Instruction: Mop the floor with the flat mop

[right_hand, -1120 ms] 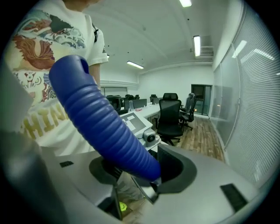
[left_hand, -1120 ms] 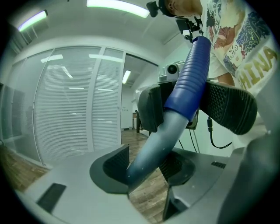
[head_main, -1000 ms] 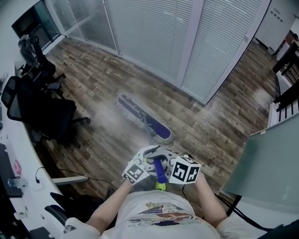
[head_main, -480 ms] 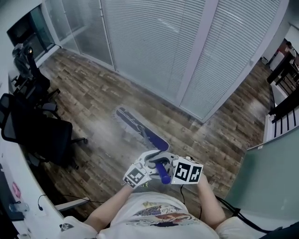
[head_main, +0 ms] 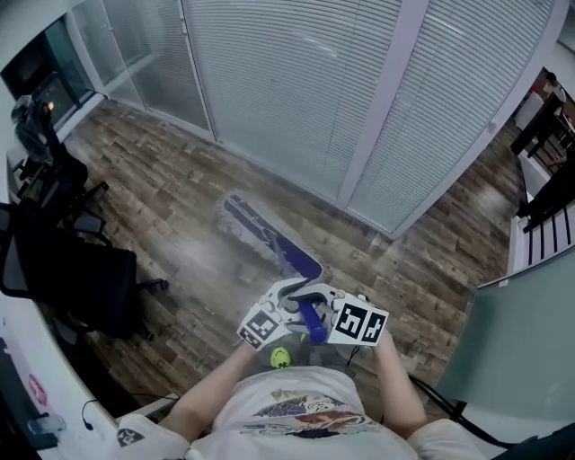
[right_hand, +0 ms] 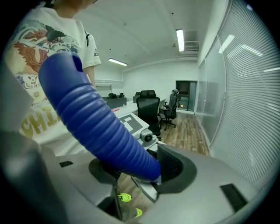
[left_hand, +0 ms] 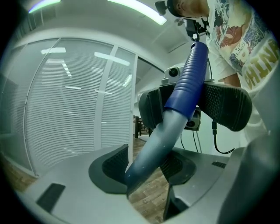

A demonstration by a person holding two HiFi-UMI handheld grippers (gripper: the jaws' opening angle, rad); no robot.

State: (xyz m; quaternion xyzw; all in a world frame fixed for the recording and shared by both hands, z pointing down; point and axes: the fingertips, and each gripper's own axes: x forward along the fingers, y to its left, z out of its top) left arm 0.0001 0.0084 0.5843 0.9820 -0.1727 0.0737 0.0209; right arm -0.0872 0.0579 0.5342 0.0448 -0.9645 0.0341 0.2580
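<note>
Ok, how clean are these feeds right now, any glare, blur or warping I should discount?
Head view: mostly sharp, but the mop head looks soft and the floor beside it shows a pale hazy sheen. Left gripper view: fisheye bend, dark corners, ceiling light flaring at top, mop handle close and soft. Right gripper view: same bend, handle fills the foreground, room behind clear.

A black office chair (head_main: pixel 67 269) stands at my left, just beside a white desk (head_main: pixel 25 352) (only its edge shows). Ahead, closed white blinds (head_main: pixel 296 81) cover the glass wall. A frosted glass panel (head_main: pixel 514 340) stands at my right.
</note>
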